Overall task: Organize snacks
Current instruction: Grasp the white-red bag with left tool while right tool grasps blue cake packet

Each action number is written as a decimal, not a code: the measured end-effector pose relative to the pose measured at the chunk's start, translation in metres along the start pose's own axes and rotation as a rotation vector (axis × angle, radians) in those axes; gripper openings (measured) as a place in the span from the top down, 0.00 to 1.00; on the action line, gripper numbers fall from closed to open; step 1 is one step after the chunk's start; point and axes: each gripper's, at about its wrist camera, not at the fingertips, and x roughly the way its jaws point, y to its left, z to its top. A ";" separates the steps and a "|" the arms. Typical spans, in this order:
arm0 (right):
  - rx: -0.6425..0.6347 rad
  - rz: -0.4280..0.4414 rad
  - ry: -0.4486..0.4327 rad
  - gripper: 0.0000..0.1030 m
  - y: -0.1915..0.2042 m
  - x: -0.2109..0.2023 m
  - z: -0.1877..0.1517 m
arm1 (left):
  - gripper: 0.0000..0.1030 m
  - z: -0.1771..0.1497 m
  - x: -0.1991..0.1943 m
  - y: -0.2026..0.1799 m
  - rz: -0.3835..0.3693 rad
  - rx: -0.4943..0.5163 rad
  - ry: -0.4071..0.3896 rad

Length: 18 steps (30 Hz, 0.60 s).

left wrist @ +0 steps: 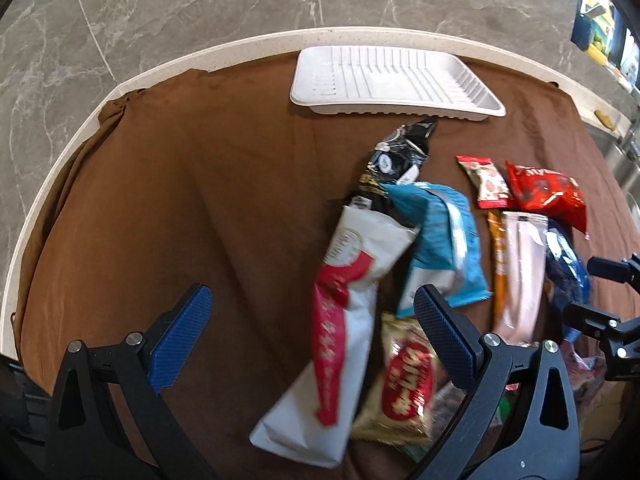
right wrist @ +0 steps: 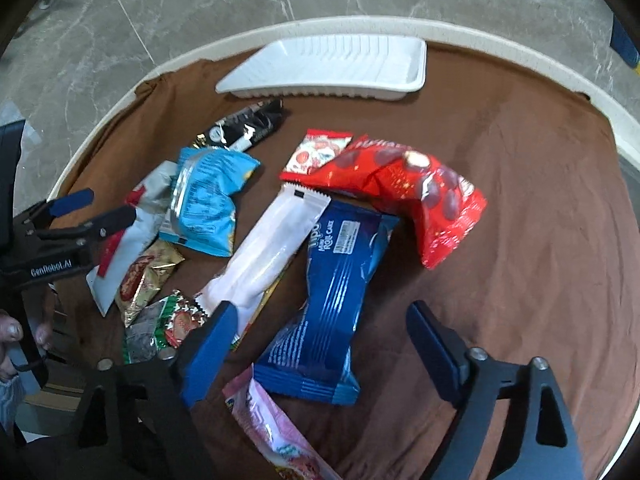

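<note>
While hanging over the snacks on the brown cloth (left wrist: 160, 200), holding the left gripper (left wrist: 312, 296) with jaws wide apart and nothing pinched. Aiming it at the long white pack with the red band (left wrist: 344, 292), lying between the two blue pads and partly over a gold and red pack (left wrist: 408, 380). Holding the right gripper (right wrist: 322, 312) with jaws apart too, gripping nothing, just above the dark blue roll cake pack (right wrist: 332, 292). Seeing the white tray (right wrist: 332, 68) empty at the far side of the cloth, well apart from both grippers, and all the snacks lying loose near the middle.

Probably getting ready to pick up one pack with each gripper. Doing it well by coming straight down and lining the pads up across the thin middle of the pack, not along its length. Pinching only one pack, keeping clear of the white stick pack (right wrist: 264, 256) just beside the roll cake. Squeezing softly, not squashing the cake inside. Lifting slowly, watching for slipping on the shiny wrap, then carrying over to the tray
</note>
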 end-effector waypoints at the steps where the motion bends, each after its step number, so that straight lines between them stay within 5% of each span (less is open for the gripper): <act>1: 0.005 -0.003 0.006 0.24 0.000 0.002 0.000 | 0.01 0.002 0.005 0.002 -0.001 0.003 0.003; 9: 0.006 -0.053 0.041 0.50 0.003 0.018 0.001 | 0.06 0.014 0.046 0.008 -0.024 0.100 0.065; 14: -0.006 -0.082 0.027 0.68 0.000 0.017 0.000 | 0.56 0.013 0.067 0.012 -0.138 0.102 0.120; 18: 0.015 -0.055 0.014 0.71 -0.008 0.015 -0.002 | 0.76 0.018 0.075 0.020 -0.160 0.089 0.113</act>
